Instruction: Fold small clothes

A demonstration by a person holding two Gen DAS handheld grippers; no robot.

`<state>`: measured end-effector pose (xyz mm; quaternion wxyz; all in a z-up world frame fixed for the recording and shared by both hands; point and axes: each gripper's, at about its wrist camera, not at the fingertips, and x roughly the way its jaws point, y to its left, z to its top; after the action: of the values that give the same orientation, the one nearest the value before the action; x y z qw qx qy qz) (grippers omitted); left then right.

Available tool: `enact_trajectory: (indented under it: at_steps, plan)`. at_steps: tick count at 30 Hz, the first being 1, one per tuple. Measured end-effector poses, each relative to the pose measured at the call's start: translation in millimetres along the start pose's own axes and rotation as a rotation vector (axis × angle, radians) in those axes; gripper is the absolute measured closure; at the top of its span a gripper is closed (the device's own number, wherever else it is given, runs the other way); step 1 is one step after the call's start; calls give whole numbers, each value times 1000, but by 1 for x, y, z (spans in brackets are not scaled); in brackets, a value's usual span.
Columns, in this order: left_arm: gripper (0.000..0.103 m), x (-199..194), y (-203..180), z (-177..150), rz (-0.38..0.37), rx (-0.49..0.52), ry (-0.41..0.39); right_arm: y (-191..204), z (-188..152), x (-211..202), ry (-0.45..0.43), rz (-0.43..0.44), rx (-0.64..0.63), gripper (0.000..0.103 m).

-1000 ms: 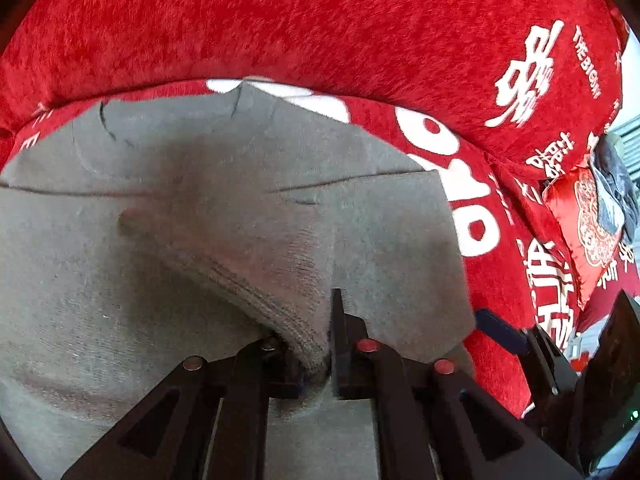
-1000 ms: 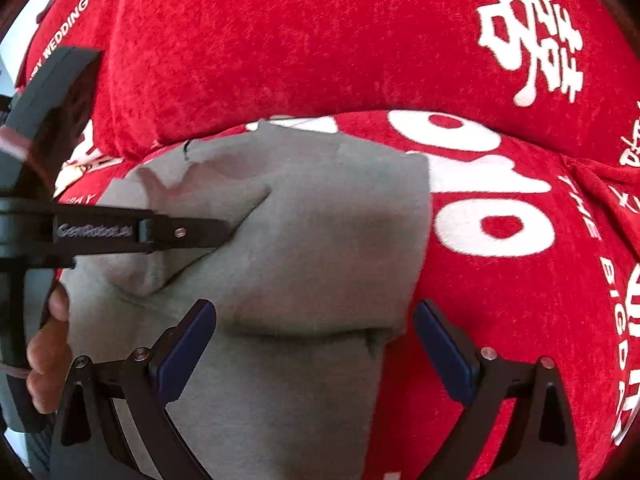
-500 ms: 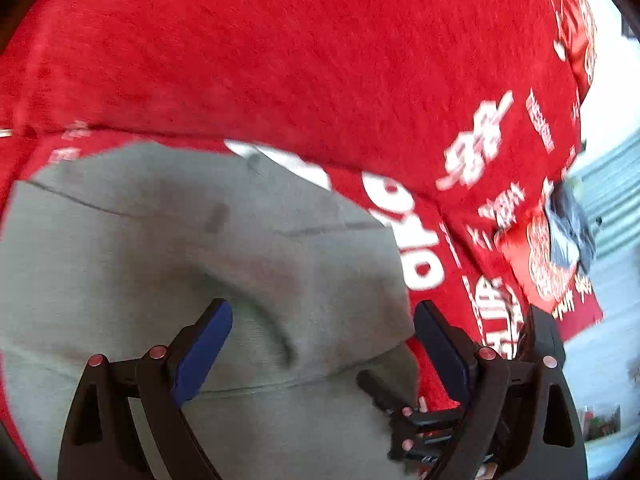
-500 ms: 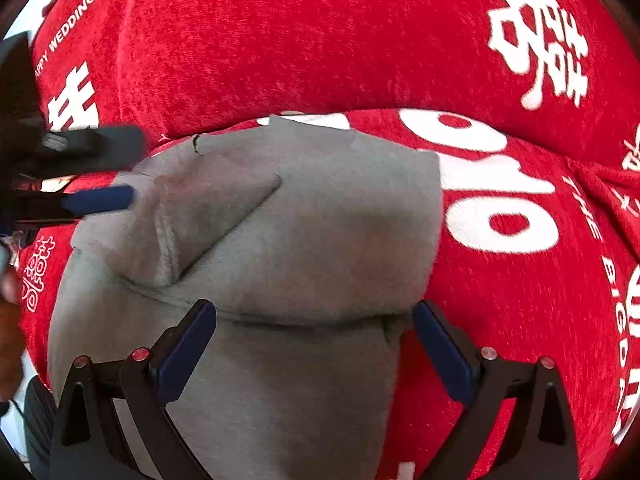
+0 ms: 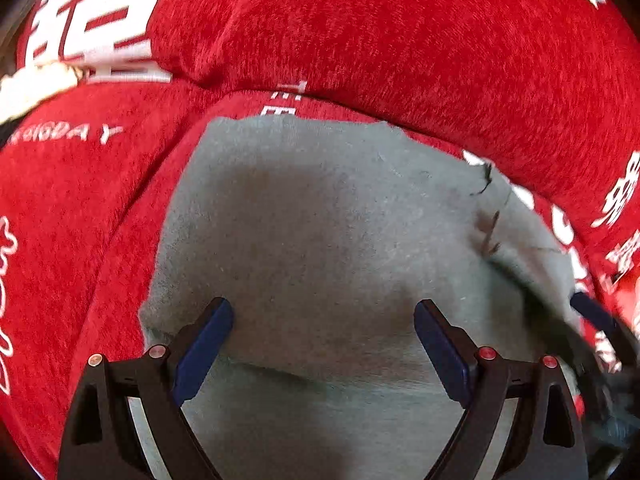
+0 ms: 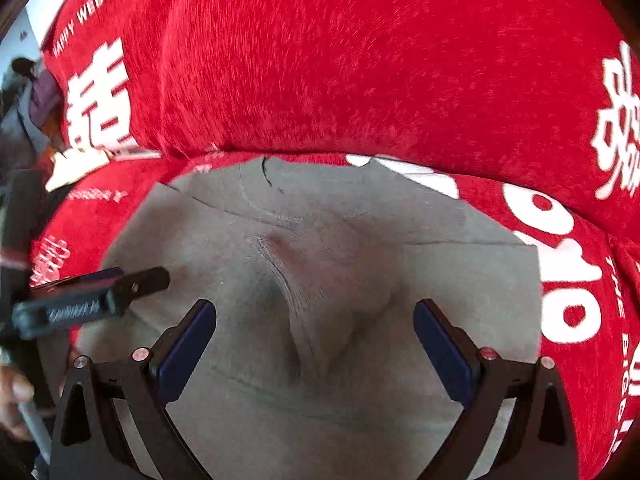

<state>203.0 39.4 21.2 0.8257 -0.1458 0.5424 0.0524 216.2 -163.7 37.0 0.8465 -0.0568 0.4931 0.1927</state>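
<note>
Across the red plush cover printed with white wedding characters, the small grey knit garment lies spread and partly folded, its far edge against the raised roll of the cover. A second ago the left gripper was clamped on a lifted ridge of this cloth; now its jaws stand wide and empty above the garment, so that fold has been laid down and let go. A soft crease still runs down the middle, seen from the right wrist. The right gripper hovers with jaws wide too, as before. Likely next comes smoothing or a fresh pinch for another fold.
</note>
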Motion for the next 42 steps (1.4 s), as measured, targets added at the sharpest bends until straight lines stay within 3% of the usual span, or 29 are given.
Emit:
enact_trajectory:
  at_steps: [1,2,4,6,8,10,12,14,16,18,22,25,27,29,31,35,37,39,40,42]
  plan:
    - [10,1,-4,-3,11,20,1,2,1,7,22,-9,-18,52]
    - [10,0,-7,-3,19,43,4,0,3,20,80,-12,-22,91]
    - [10,-5,-8,-3,-12,48,-1,-18,2,22,91,19,60,92]
    - [10,-13,-4,-3,-70,34,-14,-37,-1,7,25,54,125,92]
    - [10,-12,-4,-3,-75,42,-10,-60,-10,-8,-37,66,196,92]
    - [10,-3,-8,-6,-43,90,5,-76,-19,-8,-35,88,258,91]
    - [10,0,-17,-9,21,172,-15,-87,-30,9,44,142,304,88]
    - [10,-2,-20,-11,32,199,-10,-96,-39,8,28,187,324,82]
    - [10,-11,-17,-8,-11,182,0,-105,-43,-2,11,165,353,65]
    - [10,-21,-10,-4,-45,146,-9,-117,-51,-22,-44,67,392,47]
    - [10,-25,-10,5,-100,93,-24,-122,-51,-53,-138,-20,416,44]
    - [10,-15,-29,9,-128,109,-3,-93,-32,-45,-103,2,303,40]
    - [10,0,-40,8,-139,137,30,-67,-20,-25,-42,53,231,28]
    - [10,16,-42,6,-84,165,58,-48,-15,3,41,48,166,27]
    - [10,13,-40,3,-67,232,20,-40,-17,25,108,-30,102,28]
    - [10,1,-14,-6,12,316,13,-54,-28,15,77,-154,66,28]
    - [10,-5,6,-5,11,265,10,-71,-37,2,57,-210,84,26]
    - [10,-15,25,-7,-16,187,5,-84,-45,-2,104,-329,89,24]
    - [10,-22,27,-10,-2,165,-5,-88,-50,-7,110,-342,97,24]
    - [10,-39,24,-19,-27,136,-30,-78,-57,-31,51,-271,98,24]
